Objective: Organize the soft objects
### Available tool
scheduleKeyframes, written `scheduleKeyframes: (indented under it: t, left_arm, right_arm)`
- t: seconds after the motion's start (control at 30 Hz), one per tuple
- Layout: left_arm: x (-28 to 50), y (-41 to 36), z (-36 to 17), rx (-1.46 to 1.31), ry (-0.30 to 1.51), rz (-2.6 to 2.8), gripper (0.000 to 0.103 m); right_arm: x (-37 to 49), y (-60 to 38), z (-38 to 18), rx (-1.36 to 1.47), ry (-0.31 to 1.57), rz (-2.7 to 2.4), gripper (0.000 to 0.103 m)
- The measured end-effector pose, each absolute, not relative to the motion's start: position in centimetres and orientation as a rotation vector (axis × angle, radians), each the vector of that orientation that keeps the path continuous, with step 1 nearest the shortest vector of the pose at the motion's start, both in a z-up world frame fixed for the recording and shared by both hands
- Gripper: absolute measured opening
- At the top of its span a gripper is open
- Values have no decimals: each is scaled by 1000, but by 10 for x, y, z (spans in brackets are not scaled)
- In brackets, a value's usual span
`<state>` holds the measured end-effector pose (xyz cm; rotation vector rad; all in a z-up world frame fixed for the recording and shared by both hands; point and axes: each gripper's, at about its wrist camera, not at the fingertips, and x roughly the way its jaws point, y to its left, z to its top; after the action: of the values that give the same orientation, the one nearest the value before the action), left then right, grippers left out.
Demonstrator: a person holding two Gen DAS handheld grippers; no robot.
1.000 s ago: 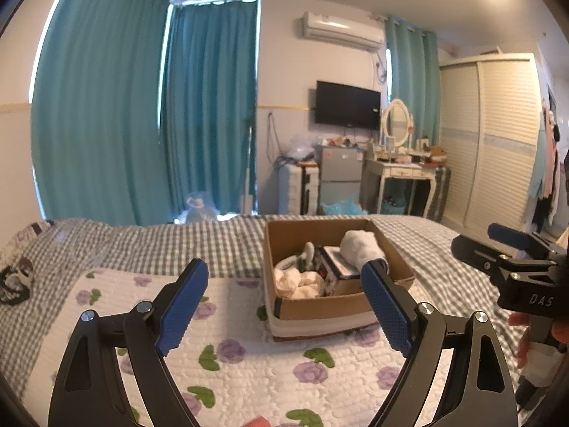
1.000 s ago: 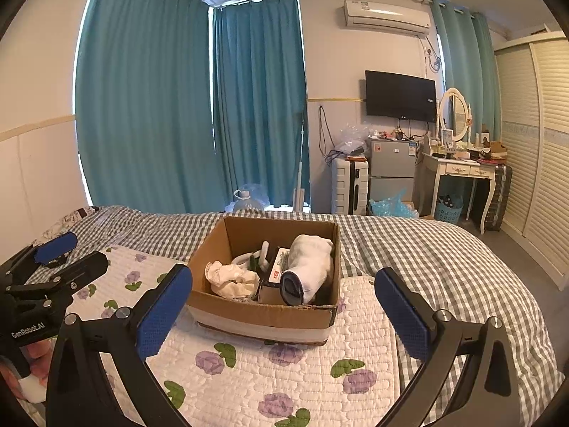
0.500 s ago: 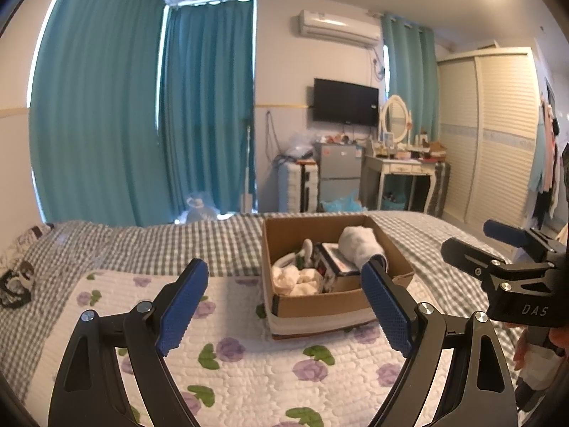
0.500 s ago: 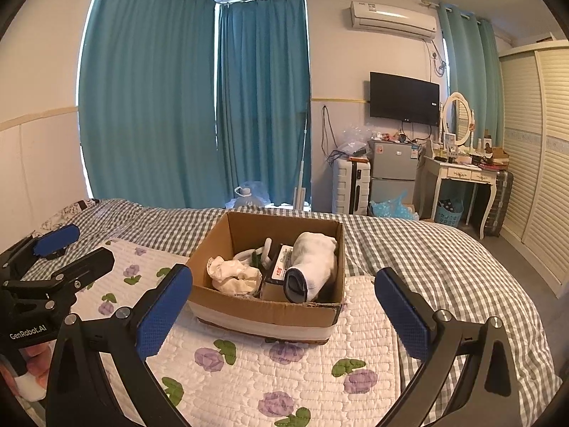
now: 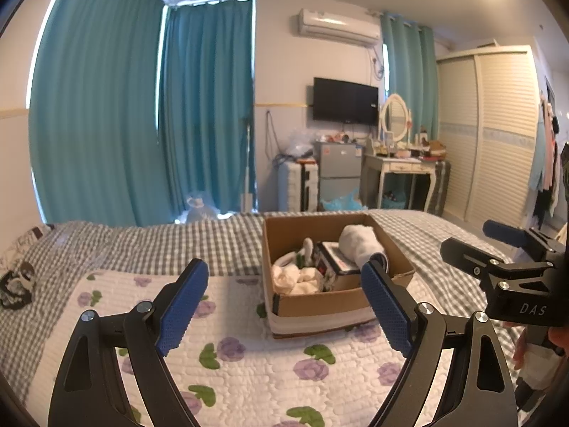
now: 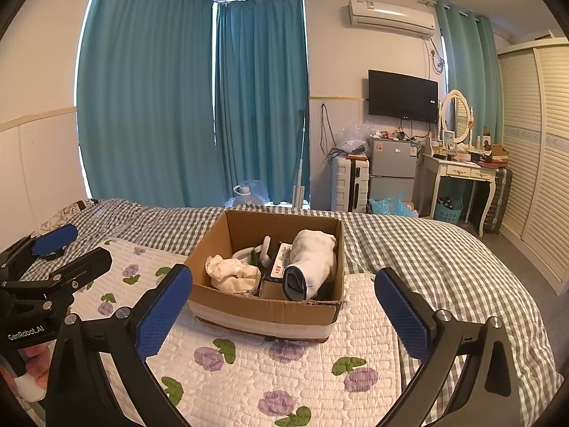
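Note:
A cardboard box [image 5: 320, 307] [image 6: 263, 309] stands on the floral quilt on the bed. In it lie a rolled white sock with a dark cuff [image 5: 359, 243] [image 6: 313, 263], a crumpled cream cloth [image 5: 295, 279] [image 6: 233, 274], a flat printed packet [image 6: 281, 261] and a white looped item [image 6: 261, 249]. My left gripper [image 5: 284, 302] is open and empty, held above the quilt short of the box. My right gripper [image 6: 284, 302] is open and empty, also short of the box. Each gripper shows at the edge of the other's view.
The white quilt with purple flowers [image 6: 284, 366] lies over a grey checked bedspread [image 6: 426, 249]. A dark patterned item [image 5: 16, 284] lies at the bed's left. Teal curtains, a small fridge [image 6: 391, 174], a dressing table [image 6: 462, 178] and a wardrobe stand beyond the bed.
Both views have risen and tilted up slightly, so the box sits a little lower and nearer. Both grippers stay open and empty.

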<state>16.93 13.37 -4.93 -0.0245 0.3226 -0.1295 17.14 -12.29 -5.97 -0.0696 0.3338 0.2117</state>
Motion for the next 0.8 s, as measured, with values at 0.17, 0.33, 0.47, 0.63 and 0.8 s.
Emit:
scheduleKeyframes:
  t: [0.17, 0.33, 0.47, 0.63, 0.8]
  left_arm:
    - [169, 134, -50, -22, 322, -129, 89]
    - [169, 134, -50, -22, 322, -126, 89]
    - [169, 134, -50, -19, 321, -127, 89]
    - [169, 134, -50, -19, 322, -123, 89]
    - [168, 136, -52, -21, 319, -129, 89]
  right_arm:
    - [172, -123, -60, -68, 335, 214, 103]
    - [173, -123, -60, -60, 335, 214, 103]
    - [173, -124, -59, -60, 336, 214, 103]
    - [173, -123, -60, -63, 339, 213, 103]
    - [172, -123, -61, -67, 339, 215, 103]
